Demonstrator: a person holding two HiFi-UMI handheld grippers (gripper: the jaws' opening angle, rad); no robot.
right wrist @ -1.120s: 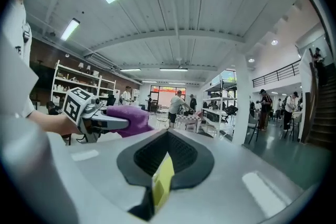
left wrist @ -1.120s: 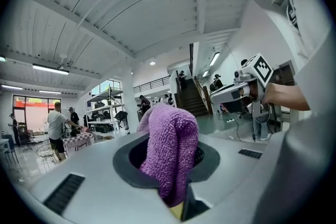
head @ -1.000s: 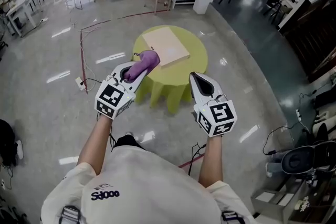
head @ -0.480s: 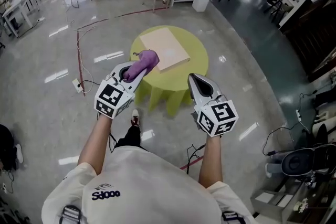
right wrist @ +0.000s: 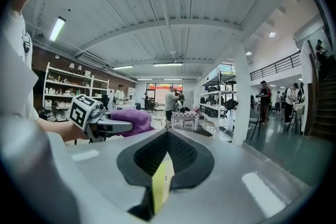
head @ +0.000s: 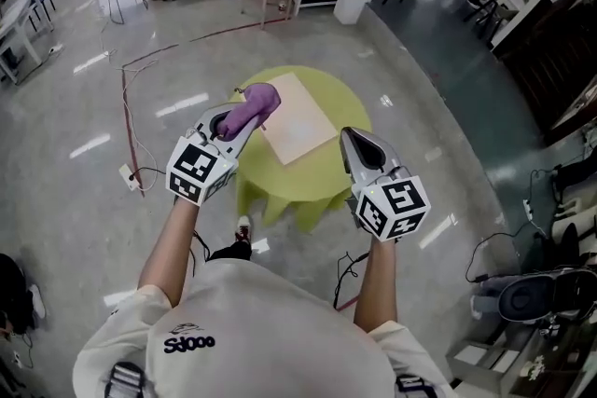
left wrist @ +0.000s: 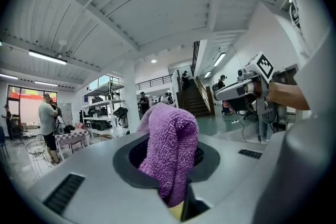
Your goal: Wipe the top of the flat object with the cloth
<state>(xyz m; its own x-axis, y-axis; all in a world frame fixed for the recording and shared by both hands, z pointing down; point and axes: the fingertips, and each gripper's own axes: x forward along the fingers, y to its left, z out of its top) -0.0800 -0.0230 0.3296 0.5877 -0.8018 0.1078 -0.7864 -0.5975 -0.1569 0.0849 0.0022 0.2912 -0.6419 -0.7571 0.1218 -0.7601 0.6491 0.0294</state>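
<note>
2 grippers are held out in front of the person, over a round yellow-green table (head: 322, 177) on which the flat object (head: 300, 118), a pale beige board, lies. The left gripper (head: 233, 124) has its jaws clamped on the purple cloth (head: 254, 105); its own view shows a thick fold of the pile standing up out of the jaws and drooping over them. The right gripper (head: 356, 144) has its jaws pressed together with nothing in them (the yellow sliver in the slit is probably the table seen through the gap).

In the head view the cloth overlaps the board's near-left corner, so the board lies ahead of the cloth and to its right. The left gripper is the nearer 1; the right gripper hangs off the board's near-right side, over the tablecloth. The board sits turned, a corner pointing toward the person, and its slightly longer edges seem to run from far-left to near-right.

Both gripper views look out level across the room, with ceiling and shelving in sight and no tabletop, so the cloth is likely well above the board and not touching it. Wiping has not begun, by my reading. The next move would be to tip the left gripper down, lower the cloth onto that near-left corner and sweep it rightward and away.
</note>
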